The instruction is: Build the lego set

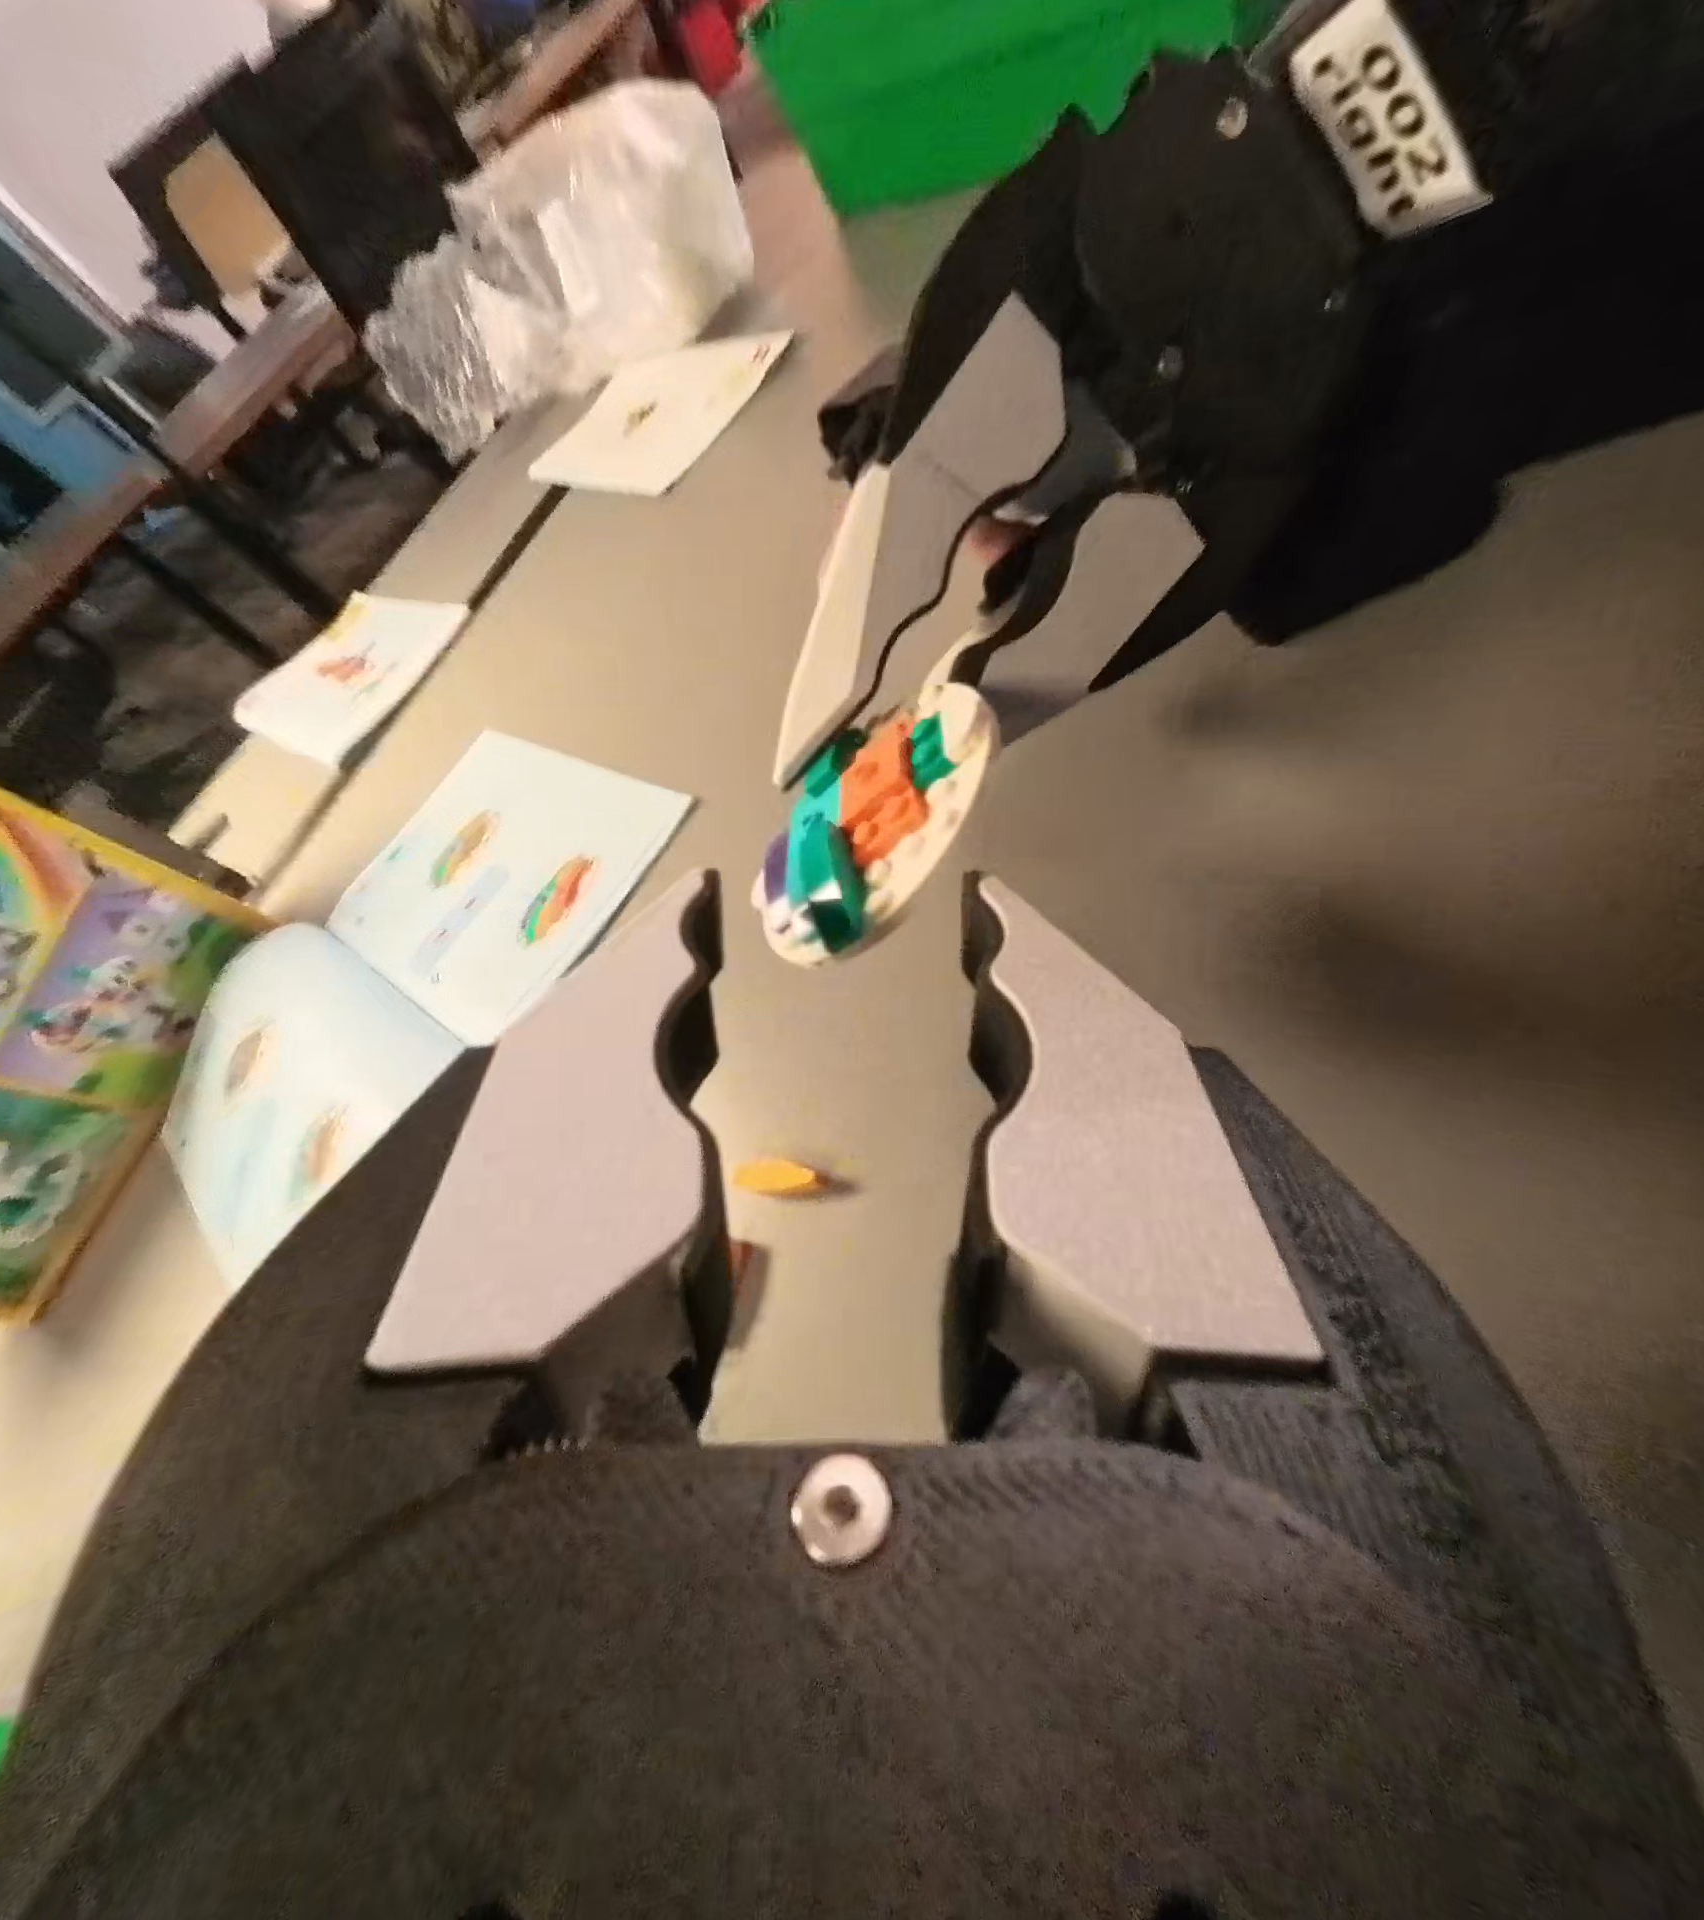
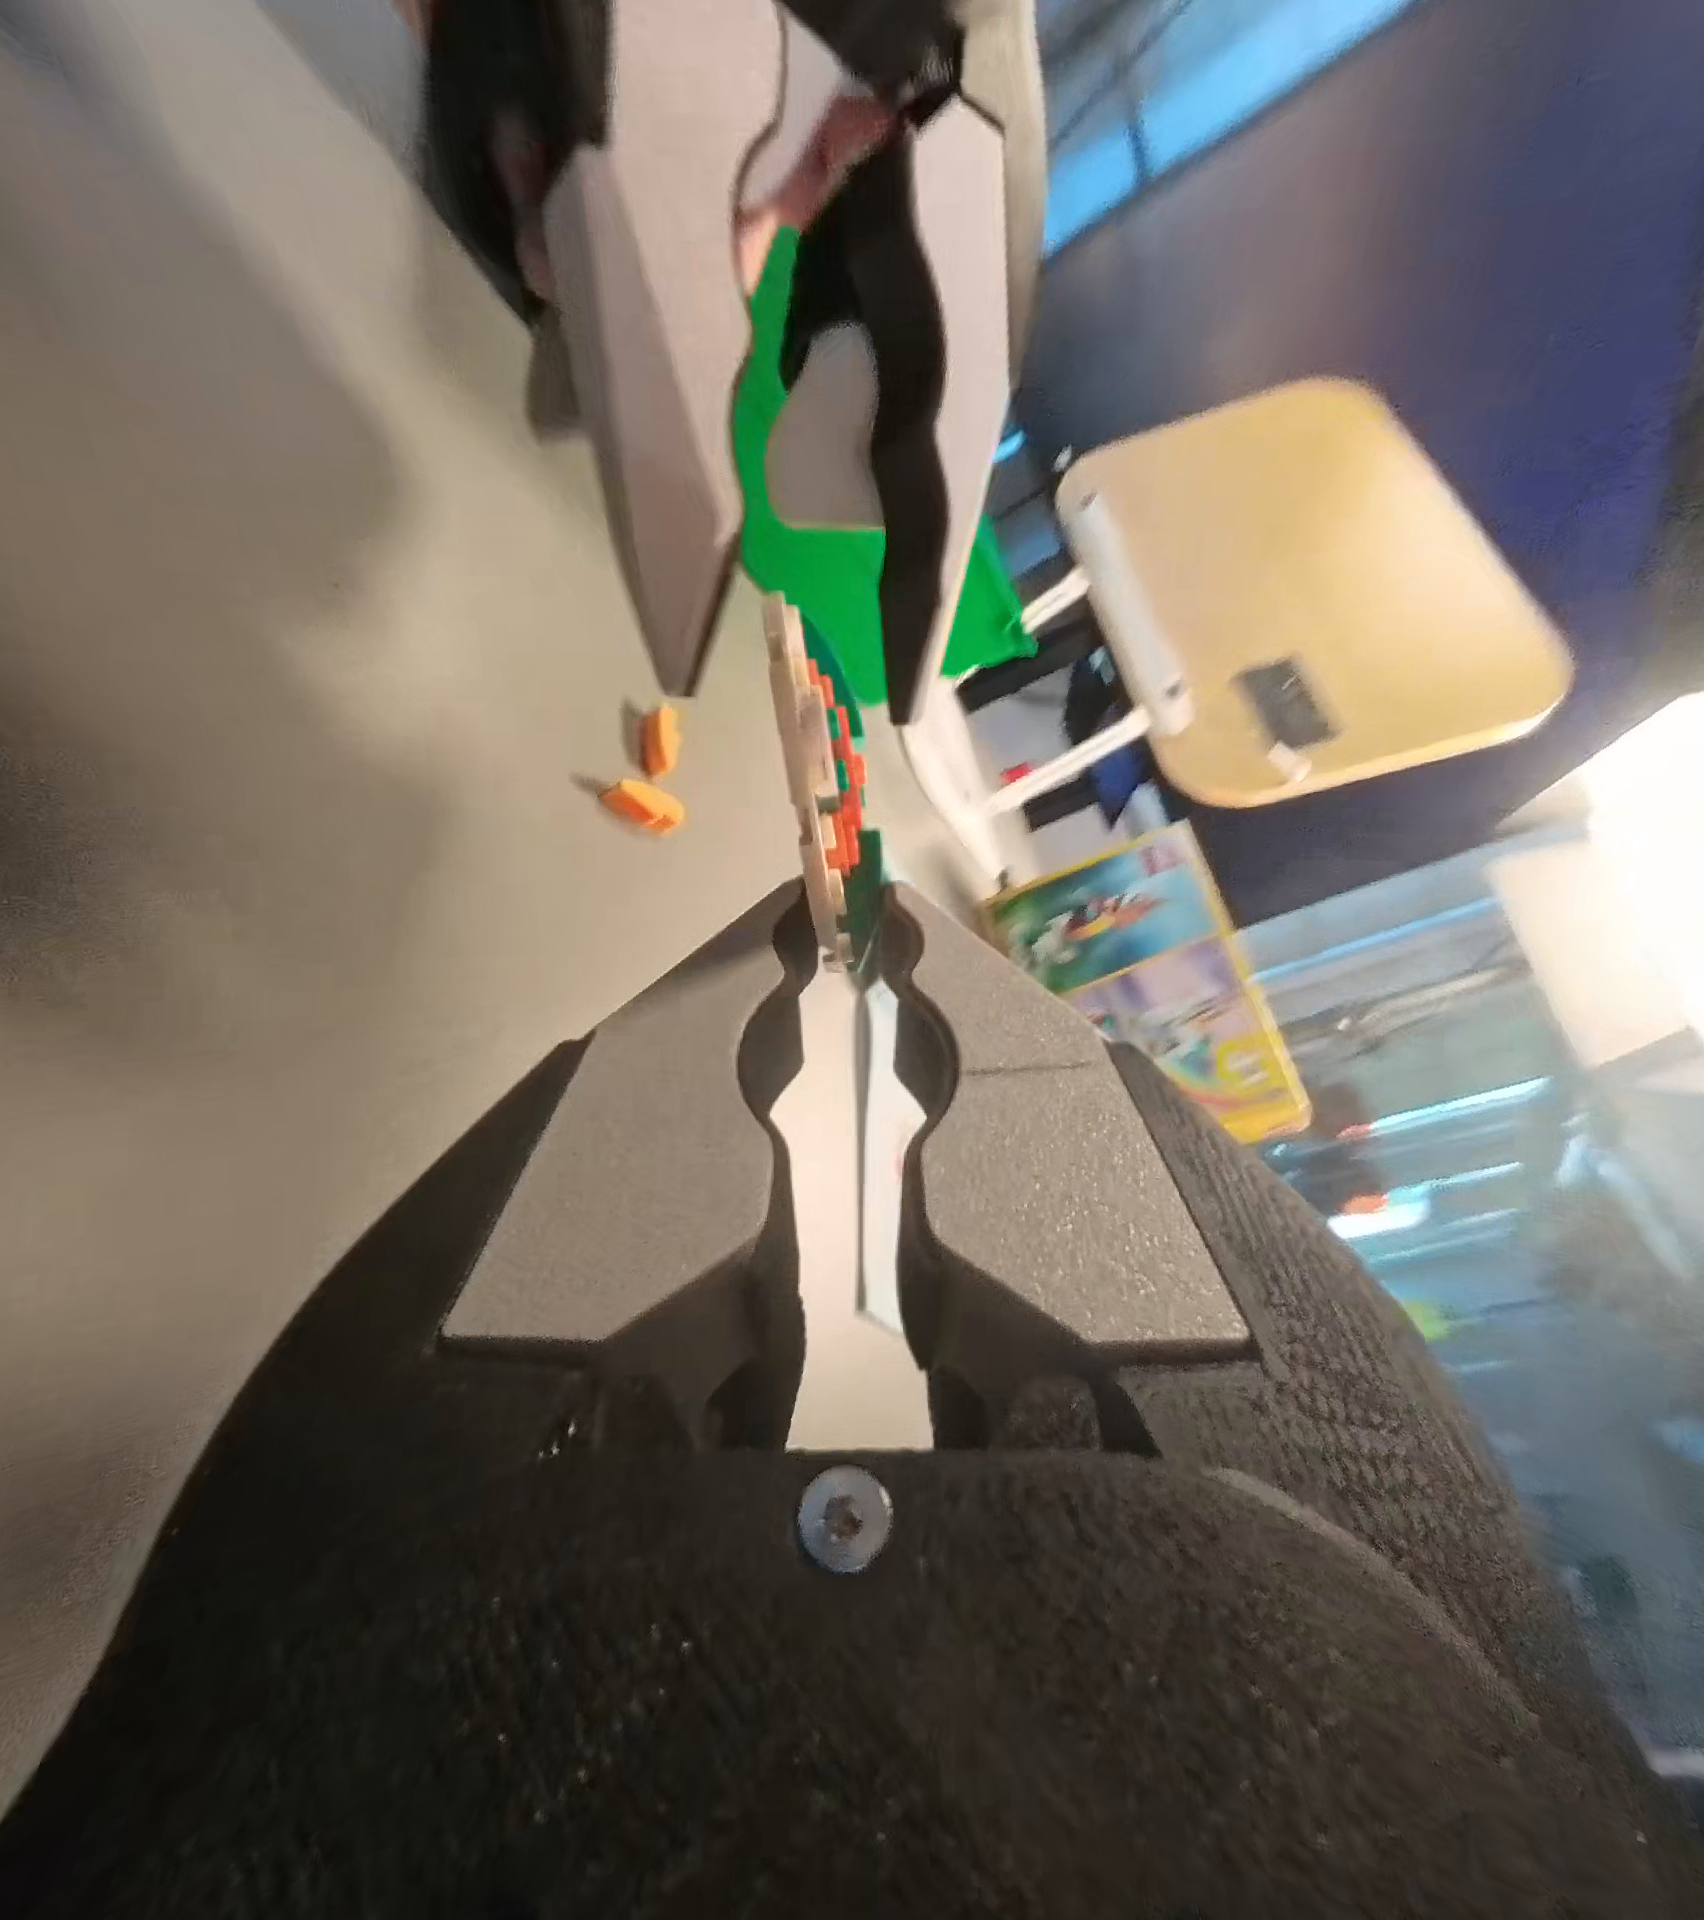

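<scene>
A round white plate with teal, orange and purple bricks on it, the lego build (image 1: pixel 869 831), hangs above the grey table (image 1: pixel 1295 1039). My right gripper (image 1: pixel 889 717) comes down from the upper right and is shut on its upper rim. In the right wrist view the build (image 2: pixel 820 790) shows edge-on, clamped at my right gripper (image 2: pixel 843 914). My left gripper (image 1: pixel 848 894) is open and empty, its fingertips on either side of the build's near edge without touching. It also shows in the right wrist view (image 2: pixel 794 701). Two small orange pieces (image 2: pixel 645 805) lie on the table; one shows in the left wrist view (image 1: pixel 775 1176).
An open instruction booklet (image 1: pixel 515 862) and the lego box (image 1: pixel 17 1039) lie to the left. Two more booklets (image 1: pixel 349 675) and clear plastic bags (image 1: pixel 599 239) sit farther back. A small red piece (image 1: pixel 746 1262) lies between my left fingers. A chair with a wooden seat (image 2: pixel 1315 592) stands beyond the table. The tips of both grippers are at nearly the same place.
</scene>
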Action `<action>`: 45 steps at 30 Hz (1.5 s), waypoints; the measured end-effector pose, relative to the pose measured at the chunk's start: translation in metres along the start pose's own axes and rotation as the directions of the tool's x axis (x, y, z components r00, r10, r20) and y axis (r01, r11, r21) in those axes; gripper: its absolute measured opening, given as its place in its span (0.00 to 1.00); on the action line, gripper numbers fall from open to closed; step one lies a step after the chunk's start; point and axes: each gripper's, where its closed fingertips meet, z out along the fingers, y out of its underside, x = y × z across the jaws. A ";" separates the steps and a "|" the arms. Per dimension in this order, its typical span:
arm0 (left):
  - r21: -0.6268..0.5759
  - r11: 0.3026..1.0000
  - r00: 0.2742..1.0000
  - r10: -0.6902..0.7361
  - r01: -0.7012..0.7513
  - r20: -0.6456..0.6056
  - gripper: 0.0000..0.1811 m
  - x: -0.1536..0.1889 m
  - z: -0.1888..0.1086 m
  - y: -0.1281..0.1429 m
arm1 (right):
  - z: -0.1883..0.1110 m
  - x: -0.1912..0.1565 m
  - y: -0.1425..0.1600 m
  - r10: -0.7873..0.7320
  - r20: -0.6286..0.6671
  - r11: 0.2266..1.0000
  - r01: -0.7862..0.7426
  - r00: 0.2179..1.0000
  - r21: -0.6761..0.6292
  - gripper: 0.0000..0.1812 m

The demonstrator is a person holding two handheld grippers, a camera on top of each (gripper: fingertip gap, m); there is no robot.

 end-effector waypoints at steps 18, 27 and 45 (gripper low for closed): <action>-0.209 0.765 0.725 0.644 -0.609 0.243 0.06 -0.009 0.006 0.010 | -0.002 -0.006 -0.001 -0.008 0.018 1.000 0.008 1.000 0.024 0.06; -0.465 0.755 0.588 0.654 -0.462 0.476 0.05 -0.063 -0.040 0.063 | -0.006 0.011 0.028 0.175 -0.014 0.984 -0.175 0.985 -0.042 0.10; -0.424 0.815 0.530 0.580 -0.396 0.618 0.05 -0.078 -0.055 0.064 | 0.033 -0.027 0.012 0.605 0.100 0.765 -0.541 0.790 -0.350 0.14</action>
